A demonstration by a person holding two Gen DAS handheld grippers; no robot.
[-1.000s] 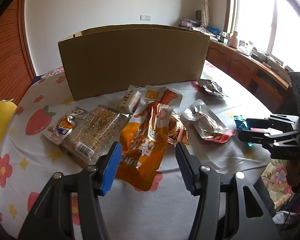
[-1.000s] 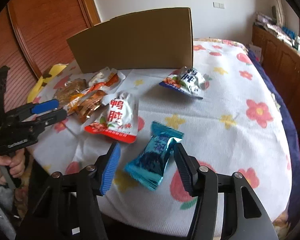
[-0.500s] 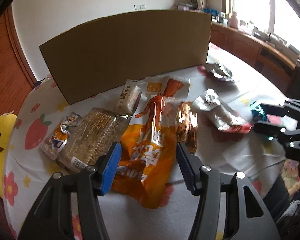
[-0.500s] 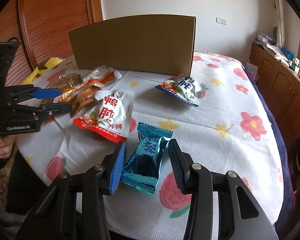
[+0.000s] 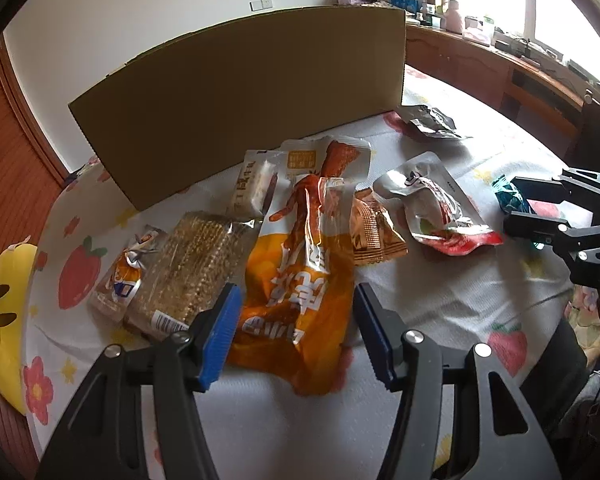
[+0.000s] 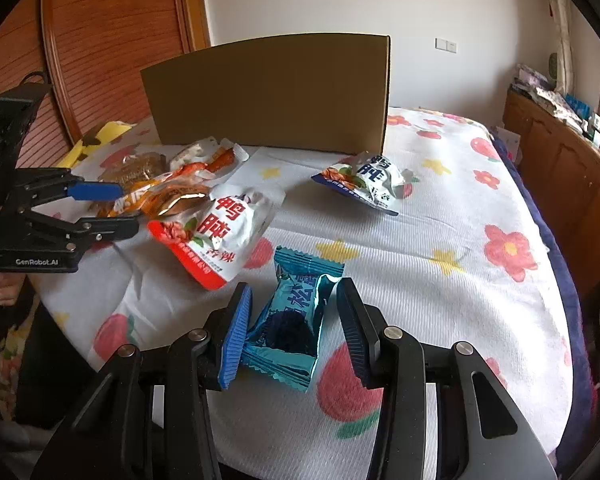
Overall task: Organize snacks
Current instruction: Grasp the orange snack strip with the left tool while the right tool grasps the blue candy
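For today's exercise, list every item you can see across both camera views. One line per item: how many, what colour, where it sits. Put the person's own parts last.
cardboard box: 1, brown, upright at the back of the bed
orange snack bag: 1, orange, between the left gripper's fingers
red and white pouch: 1, beside the snack pile
blue and white pouch: 1, near the box's right corner
teal packet: 1, teal, between the right gripper's fingers
clear cracker pack: 1, tan contents, left of the orange bag
small orange sachet: 1, far left of the pile
white bar wrapper: 1, in front of the box
floral sheet: 1, white with red flowers, under everything
yellow cushion: 1, left edge
left gripper: 1, black with blue pads, open
right gripper: 1, black with blue pads, open around the teal packet
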